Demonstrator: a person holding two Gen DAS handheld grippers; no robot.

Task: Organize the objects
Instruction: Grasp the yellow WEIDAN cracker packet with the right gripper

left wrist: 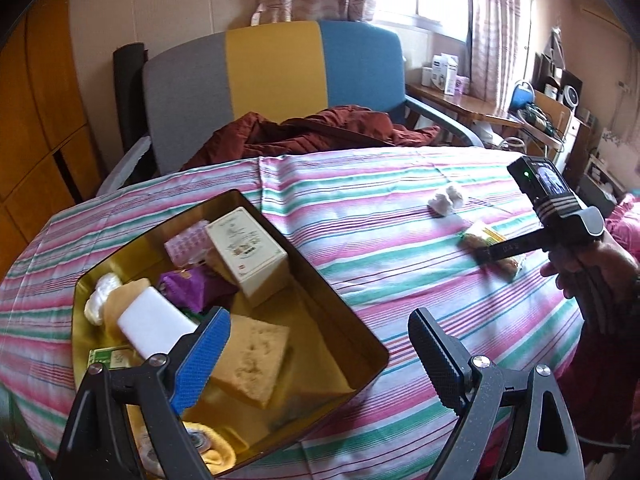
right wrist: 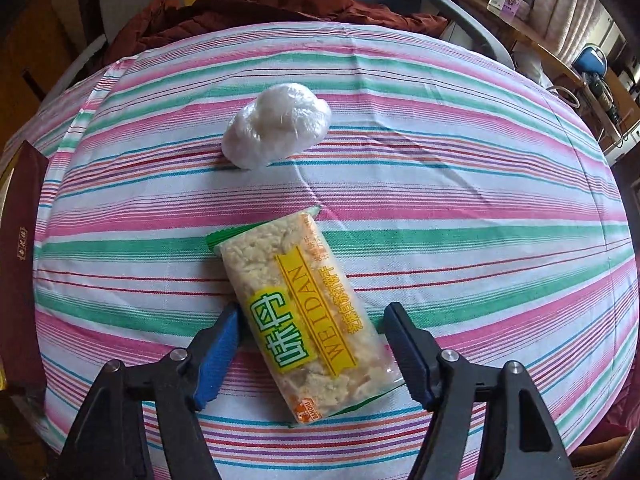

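Note:
A snack pack (right wrist: 304, 320) with a yellow label lies on the striped tablecloth (right wrist: 480, 208). My right gripper (right wrist: 310, 346) is open, its fingers on either side of the pack's near half, not closed on it. A white plastic-wrapped lump (right wrist: 276, 126) lies beyond the pack. In the left wrist view the right gripper (left wrist: 486, 254) sits over the pack (left wrist: 478, 238), with the white lump (left wrist: 446, 200) behind. My left gripper (left wrist: 320, 356) is open and empty over the near right edge of a gold tin box (left wrist: 328, 300) holding a sponge (left wrist: 252, 360), a cream box (left wrist: 250, 254) and several other items.
A chair (left wrist: 276, 88) with grey, yellow and blue panels stands behind the table, with a dark red jacket (left wrist: 312, 132) on it. A wooden desk (left wrist: 472, 108) with boxes is at the back right. The tin's dark lid (right wrist: 20, 264) shows at the left edge.

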